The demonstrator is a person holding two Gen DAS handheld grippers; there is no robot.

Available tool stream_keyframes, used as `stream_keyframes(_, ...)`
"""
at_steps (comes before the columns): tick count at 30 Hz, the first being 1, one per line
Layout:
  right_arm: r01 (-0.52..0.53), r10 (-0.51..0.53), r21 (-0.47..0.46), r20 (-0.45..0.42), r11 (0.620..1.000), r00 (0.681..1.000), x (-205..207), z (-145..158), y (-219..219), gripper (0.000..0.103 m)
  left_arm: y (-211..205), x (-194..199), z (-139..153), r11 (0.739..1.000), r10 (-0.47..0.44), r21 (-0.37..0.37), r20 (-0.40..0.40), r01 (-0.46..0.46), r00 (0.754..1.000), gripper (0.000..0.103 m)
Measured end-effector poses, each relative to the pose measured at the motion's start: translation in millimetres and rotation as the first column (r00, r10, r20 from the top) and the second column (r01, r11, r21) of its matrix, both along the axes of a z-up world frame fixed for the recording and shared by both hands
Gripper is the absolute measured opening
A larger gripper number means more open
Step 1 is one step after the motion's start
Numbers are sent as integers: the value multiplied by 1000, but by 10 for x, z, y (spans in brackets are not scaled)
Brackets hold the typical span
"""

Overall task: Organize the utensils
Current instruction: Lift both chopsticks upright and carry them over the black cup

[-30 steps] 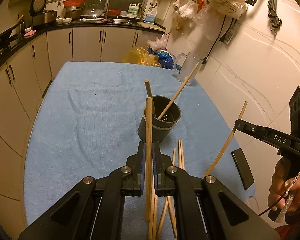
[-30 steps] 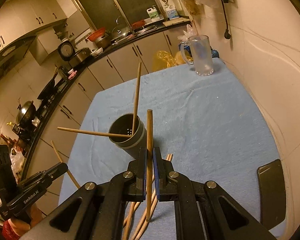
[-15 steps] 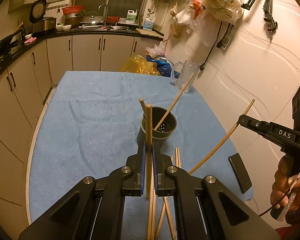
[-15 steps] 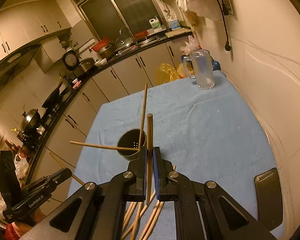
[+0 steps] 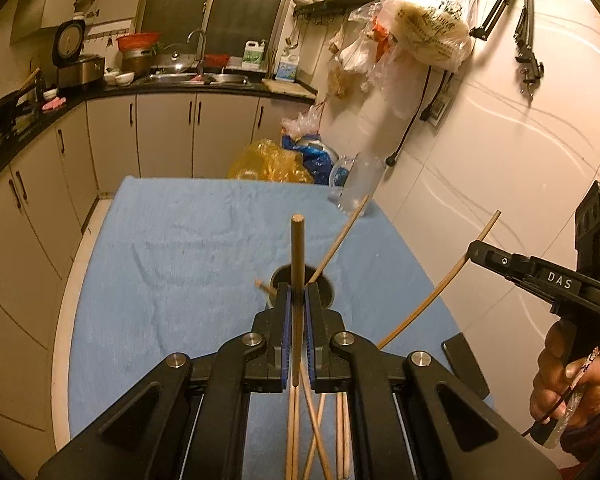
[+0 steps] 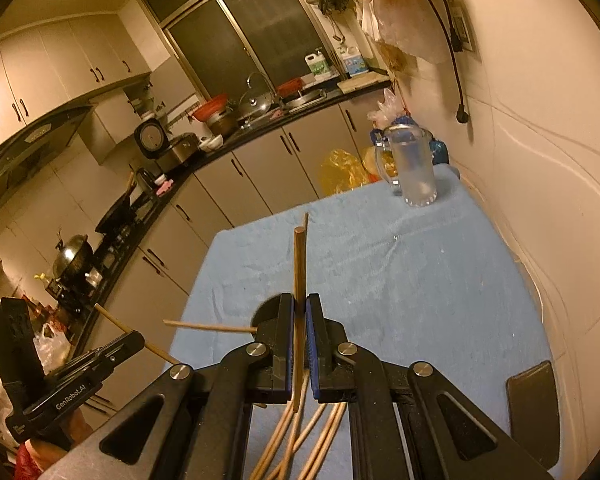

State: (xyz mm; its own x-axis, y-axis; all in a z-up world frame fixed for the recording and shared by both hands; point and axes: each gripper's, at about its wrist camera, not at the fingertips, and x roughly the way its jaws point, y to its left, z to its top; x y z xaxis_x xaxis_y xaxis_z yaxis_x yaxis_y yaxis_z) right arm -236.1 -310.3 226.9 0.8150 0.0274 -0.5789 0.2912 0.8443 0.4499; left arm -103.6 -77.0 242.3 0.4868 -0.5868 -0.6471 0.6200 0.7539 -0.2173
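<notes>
Clamping a chopstick [image 5: 297,264] each, both grippers are squeezed tight on wood; the left gripper [image 5: 296,300] has its stick poking up nearly straight between the blue pads, and the right gripper [image 6: 300,320] pinches its own stick [image 6: 299,268] the same way, tip up, tail hanging under the jaws.

Just past the left gripper's tips sits the black cup [image 5: 324,284], mostly hidden behind the fingers; one stick leans out of it toward the glass mug, another pokes out low on the left. From the right wrist view the cup [image 6: 266,310] is only a dark sliver left of the jaws, with a stick jutting sideways out of it.

Loose sticks [image 5: 320,432] lie crossed on the blue cloth [image 5: 172,264] under both grippers, near the front edge.

Room-wise: the cloth is bare through the middle and on the left side, all the way to the far edge; the mug [image 6: 414,172] stands at the far right corner, close to the wall; a dark phone [image 6: 534,408] sits at the near right edge, beside the wall too. The left edge drops off toward the cabinets.
</notes>
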Motion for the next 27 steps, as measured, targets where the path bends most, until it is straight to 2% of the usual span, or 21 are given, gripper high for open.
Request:
stream_keyframes(9, 10, -10, 4, 68, 1000, 998, 109, 355, -114, 6, -156, 158, 456, 998, -20, -52, 52, 23, 998, 6)
stream_keyframes(14, 9, -8, -7, 86, 1000, 996, 282, 476, -135, 6, -299, 314, 590, 998, -10, -67, 72, 15, 997, 6)
stream_keyframes(19, 19, -18, -18, 80, 1000, 997, 532, 487, -160, 6, -441, 478, 549, 998, 0, -60, 66, 4, 998, 6)
stream_keyframes(27, 11, -10, -20, 18, 1000, 1000, 836, 251, -224, 6, -507, 578, 287, 1000, 1, -29, 19, 0, 1000, 6)
